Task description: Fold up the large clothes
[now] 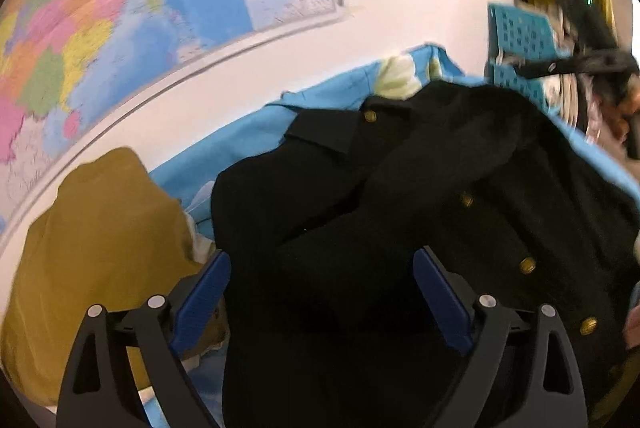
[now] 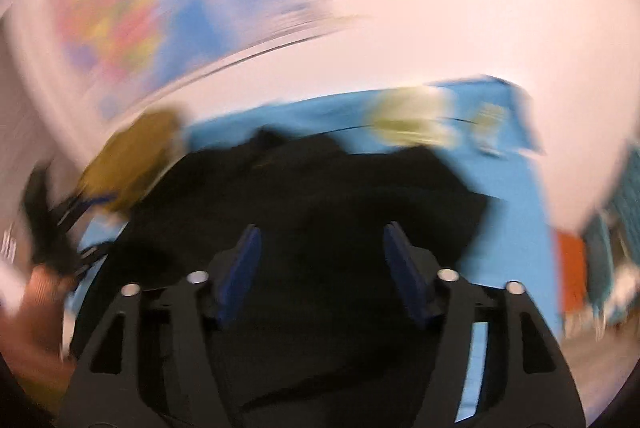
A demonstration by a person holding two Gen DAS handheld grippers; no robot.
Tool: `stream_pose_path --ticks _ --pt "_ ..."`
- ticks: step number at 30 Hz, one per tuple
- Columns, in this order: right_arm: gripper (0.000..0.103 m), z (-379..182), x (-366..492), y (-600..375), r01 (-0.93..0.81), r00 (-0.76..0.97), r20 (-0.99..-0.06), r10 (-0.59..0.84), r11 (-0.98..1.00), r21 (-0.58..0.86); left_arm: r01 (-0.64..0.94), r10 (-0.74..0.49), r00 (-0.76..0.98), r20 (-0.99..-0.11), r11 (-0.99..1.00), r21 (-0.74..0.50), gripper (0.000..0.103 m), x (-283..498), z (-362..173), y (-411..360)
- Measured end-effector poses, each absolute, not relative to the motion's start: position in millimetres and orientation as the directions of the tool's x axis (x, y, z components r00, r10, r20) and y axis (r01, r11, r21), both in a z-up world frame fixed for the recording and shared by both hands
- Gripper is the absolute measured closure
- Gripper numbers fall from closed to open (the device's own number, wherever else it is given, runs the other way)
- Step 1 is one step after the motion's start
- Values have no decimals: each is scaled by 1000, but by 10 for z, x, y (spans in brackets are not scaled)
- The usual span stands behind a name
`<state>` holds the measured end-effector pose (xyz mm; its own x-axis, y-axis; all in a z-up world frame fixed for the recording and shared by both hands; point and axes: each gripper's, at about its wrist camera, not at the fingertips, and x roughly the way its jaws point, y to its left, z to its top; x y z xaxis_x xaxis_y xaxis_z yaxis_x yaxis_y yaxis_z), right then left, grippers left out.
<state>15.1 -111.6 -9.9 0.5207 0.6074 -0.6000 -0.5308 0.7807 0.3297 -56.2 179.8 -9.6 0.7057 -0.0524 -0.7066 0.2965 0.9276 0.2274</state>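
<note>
Left wrist view showed the left gripper (image 1: 322, 292) wide open and empty above the black coat (image 1: 400, 208), the right gripper (image 2: 322, 268) likewise, so grasping an edge seemed next.

A: What garment is there, and where is it?

B: A black coat (image 1: 400, 212) with gold buttons lies crumpled on a blue sheet (image 1: 244, 148), covering most of it. Its collar sits toward the sheet's far edge; one button is beside the collar, three more run down the front panel.

A: Is it flat?

B: No. One dark panel or sleeve is thrown across the middle, leaving thick folds. The right wrist view is badly blurred, so there the coat (image 2: 320, 196) shows only as a dark heap on the sheet.
</note>
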Motion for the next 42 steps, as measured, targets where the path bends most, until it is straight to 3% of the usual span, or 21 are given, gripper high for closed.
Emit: stream_pose_path --ticks 2,5,6,7,8,9,12,14,16,17,19,21,23,24,27,30,32,33,35,38,42 --pt "28 -91 -5 -564 -690 444 -625 642 690 219 315 -25 693 -720 909 272 16 -491 -214 1692" --pt "30 -256 -149 100 -813 388 -686 615 579 60 338 17 680 -733 880 334 32 -385 -335 1583" --pt "36 -331 -152 270 -832 386 -706 594 555 13 341 26 685 -729 872 352 48 -360 -348 1574" --pt "58 -386 -131 395 -836 398 -717 572 548 -26 342 47 691 -721 858 383 57 -311 -360 1536" --pt "90 -439 -70 503 -837 393 -730 560 546 -32 329 74 698 -712 850 411 72 -264 -358 1524" --pt "100 -460 -14 551 -834 383 -735 560 551 -15 302 121 711 -693 837 456 78 -187 -329 1520" --pt "99 -291 107 415 -793 451 -653 609 609 20 225 158 783 -602 830 511 82 -125 -106 1503" --pt "99 -161 47 330 -782 497 -592 635 623 12 188 148 847 -511 816 547 81 -259 -1 1452" --pt "97 -205 -50 314 -817 449 -618 645 577 9 215 128 865 -486 779 589 70 -387 -83 1423" --pt "96 -311 -72 336 -831 405 -662 631 556 22 249 126 846 -518 766 592 56 -428 -177 1436" --pt "92 -507 -129 376 -850 350 -727 590 527 18 322 93 798 -595 769 552 50 -525 -327 1507" --pt "79 -671 -211 359 -868 317 -776 545 496 -6 368 61 755 -652 784 500 42 -642 -415 1606" --pt "40 -689 -241 263 -889 248 -790 560 456 44 386 3 723 -691 827 408 24 -758 -378 1752" --pt "37 -653 -243 220 -889 243 -783 573 455 58 388 -28 718 -696 846 367 21 -799 -333 1813" --pt "40 -387 -118 -26 -879 254 -708 659 462 114 359 -89 717 -692 897 257 13 -784 -165 1953" --pt "40 -239 267 -174 -798 327 -658 679 571 192 319 -111 717 -688 930 183 13 -575 -74 1979" --pt "36 -322 568 -159 -723 379 -679 629 659 207 293 -103 691 -715 945 146 14 -331 -123 1973" --pt "36 -385 674 -123 -705 379 -694 613 676 212 286 -98 678 -729 948 138 19 -280 -163 1950" --pt "43 -601 850 -17 -679 366 -739 565 705 203 275 -68 648 -759 950 150 25 -207 -283 1880" --pt "47 -846 930 49 -641 354 -796 491 747 175 249 -45 676 -736 953 171 25 -379 -257 1933" --pt "43 -758 870 -73 -616 384 -777 499 765 187 163 0 715 -699 973 166 15 -838 -104 2306"
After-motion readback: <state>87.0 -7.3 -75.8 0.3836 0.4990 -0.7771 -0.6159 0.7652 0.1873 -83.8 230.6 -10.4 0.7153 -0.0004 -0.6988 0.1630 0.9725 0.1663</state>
